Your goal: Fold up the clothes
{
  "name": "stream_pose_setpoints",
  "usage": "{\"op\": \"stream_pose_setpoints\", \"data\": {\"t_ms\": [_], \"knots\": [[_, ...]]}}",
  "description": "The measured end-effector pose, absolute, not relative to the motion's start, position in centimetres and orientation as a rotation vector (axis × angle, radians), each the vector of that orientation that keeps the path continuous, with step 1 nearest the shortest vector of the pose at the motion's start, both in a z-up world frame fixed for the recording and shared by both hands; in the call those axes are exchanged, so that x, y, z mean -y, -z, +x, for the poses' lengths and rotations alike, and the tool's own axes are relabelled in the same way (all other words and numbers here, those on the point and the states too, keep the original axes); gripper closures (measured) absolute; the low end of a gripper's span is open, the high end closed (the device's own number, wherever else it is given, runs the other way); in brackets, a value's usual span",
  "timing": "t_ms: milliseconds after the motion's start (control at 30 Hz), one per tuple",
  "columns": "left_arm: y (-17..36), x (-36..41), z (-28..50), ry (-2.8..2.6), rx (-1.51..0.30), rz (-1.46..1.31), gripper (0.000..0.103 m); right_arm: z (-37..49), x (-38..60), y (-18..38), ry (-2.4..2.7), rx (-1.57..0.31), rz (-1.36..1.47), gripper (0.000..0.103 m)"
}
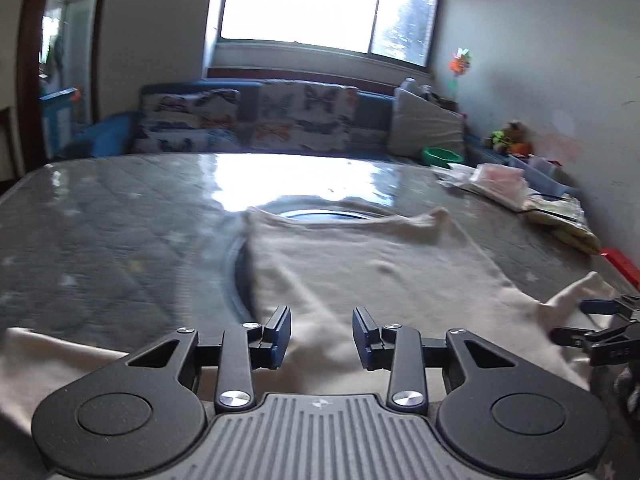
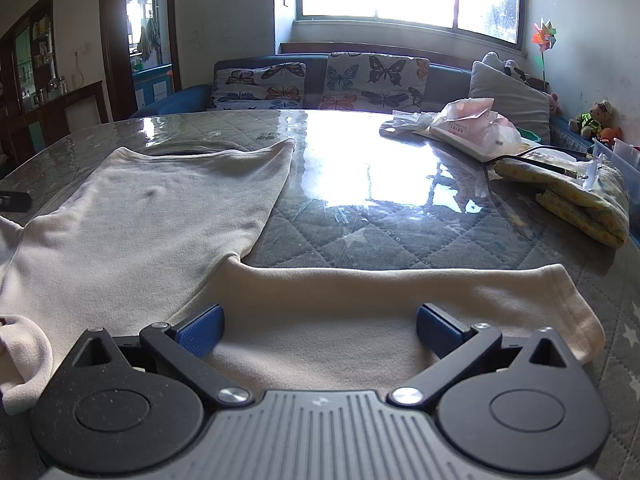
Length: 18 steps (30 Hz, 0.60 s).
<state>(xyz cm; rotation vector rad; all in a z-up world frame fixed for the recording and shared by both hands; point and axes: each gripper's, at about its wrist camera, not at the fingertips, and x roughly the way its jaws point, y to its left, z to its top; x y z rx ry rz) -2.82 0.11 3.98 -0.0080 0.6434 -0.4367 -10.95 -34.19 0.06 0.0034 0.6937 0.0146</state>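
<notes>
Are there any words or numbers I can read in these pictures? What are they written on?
No text can be read for sure.
Pink and white packet on the table: a small dark printed line, too small to read.
Right gripper seen from the left wrist view: raised marks on its black body, too blurred to read.
Left gripper and cream shirt: no words, only a small round emblem on each gripper's grey base.
</notes>
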Motion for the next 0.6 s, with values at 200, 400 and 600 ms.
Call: {"op": "stream_pose_setpoints", "data": {"t_ms": [200, 400, 600], "knots": [[-1.8, 0.3, -1.2, 0.382, -0.715, 0.002, 0.068, -11.0, 34.2, -0.1, -0.015, -0.694, 0.004, 0.000], [-2.4, 0.0, -1.2, 0.372, -0.709, -0.011, 0.072, -11.0, 34.2, -0.1, -0.016, -0.693, 0.005, 0.000], [-2.8, 2.2, 0.9, 0.396, -0.690, -0.006, 0.072, -11.0, 34.2, -0.1, -0.015, -0.693, 0.005, 0.000]]}}
